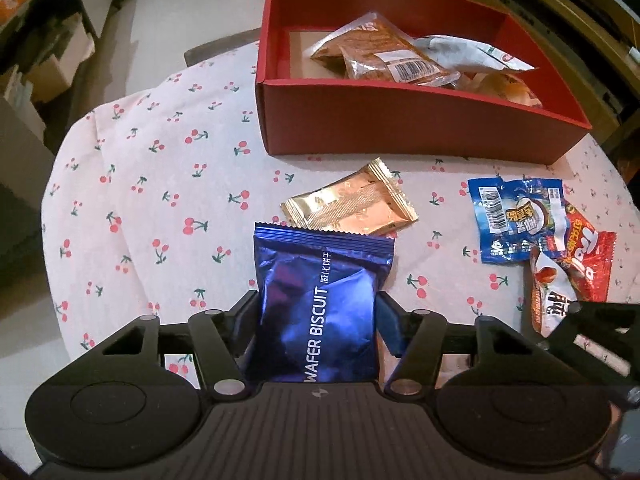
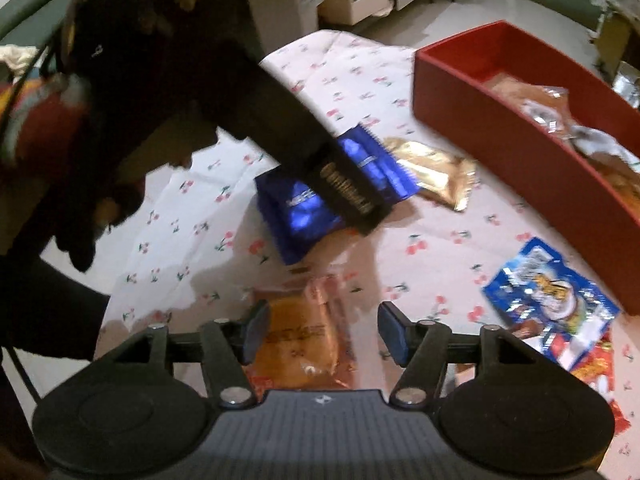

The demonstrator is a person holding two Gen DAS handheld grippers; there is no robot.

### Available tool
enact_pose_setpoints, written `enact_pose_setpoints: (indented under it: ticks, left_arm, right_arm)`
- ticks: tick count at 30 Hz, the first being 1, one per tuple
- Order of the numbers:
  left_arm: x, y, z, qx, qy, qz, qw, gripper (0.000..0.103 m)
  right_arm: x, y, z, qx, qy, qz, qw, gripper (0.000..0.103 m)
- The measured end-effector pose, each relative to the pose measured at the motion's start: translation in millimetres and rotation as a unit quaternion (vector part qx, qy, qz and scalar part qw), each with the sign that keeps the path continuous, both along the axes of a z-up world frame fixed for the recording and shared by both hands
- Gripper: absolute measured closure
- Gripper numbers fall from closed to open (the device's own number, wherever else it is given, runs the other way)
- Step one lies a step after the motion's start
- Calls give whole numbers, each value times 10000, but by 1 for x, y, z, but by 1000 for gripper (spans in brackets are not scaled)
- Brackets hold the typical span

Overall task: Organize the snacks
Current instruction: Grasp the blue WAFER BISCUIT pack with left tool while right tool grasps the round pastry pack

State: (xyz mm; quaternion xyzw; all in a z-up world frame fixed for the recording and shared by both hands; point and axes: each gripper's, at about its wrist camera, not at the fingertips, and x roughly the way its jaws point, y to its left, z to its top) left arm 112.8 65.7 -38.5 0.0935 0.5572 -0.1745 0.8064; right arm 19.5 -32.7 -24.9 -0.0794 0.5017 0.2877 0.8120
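Note:
My left gripper (image 1: 318,310) points down at the cherry-print tablecloth (image 1: 160,200) and is shut on a blue wafer biscuit packet (image 1: 320,300), with a pad against each side. The same packet (image 2: 300,212) shows in the right wrist view under the left tool's dark body. My right gripper (image 2: 320,320) is open. An orange snack packet (image 2: 300,340) lies on the cloth between its fingers, against the left pad and apart from the right one. A red open box (image 1: 400,120) at the far side holds several packets.
A gold packet (image 1: 352,204) lies just beyond the blue one. A blue-and-white packet (image 1: 516,220) and a red packet (image 1: 580,256) lie to the right, near the box's front wall (image 2: 500,132). The round table's edge curves away on the left. Shelves and boxes stand beyond it.

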Motion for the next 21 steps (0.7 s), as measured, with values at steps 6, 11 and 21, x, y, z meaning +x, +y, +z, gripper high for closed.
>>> enact_pose_setpoints:
  ticks: [6, 11, 21]
  left_arm:
    - [4, -4, -7, -15, 117, -10, 9999, 34]
    - [6, -7, -8, -23, 102, -26, 9999, 28]
    - [3, -17, -16, 211, 79, -150, 9996, 13]
  right_arm:
    - [-7, 4, 5, 132, 50, 181, 9997, 21]
    - [-5, 7, 4, 169, 123, 245, 9995, 20]
    - [-14, 17, -10, -407, -210, 244, 9987, 29]
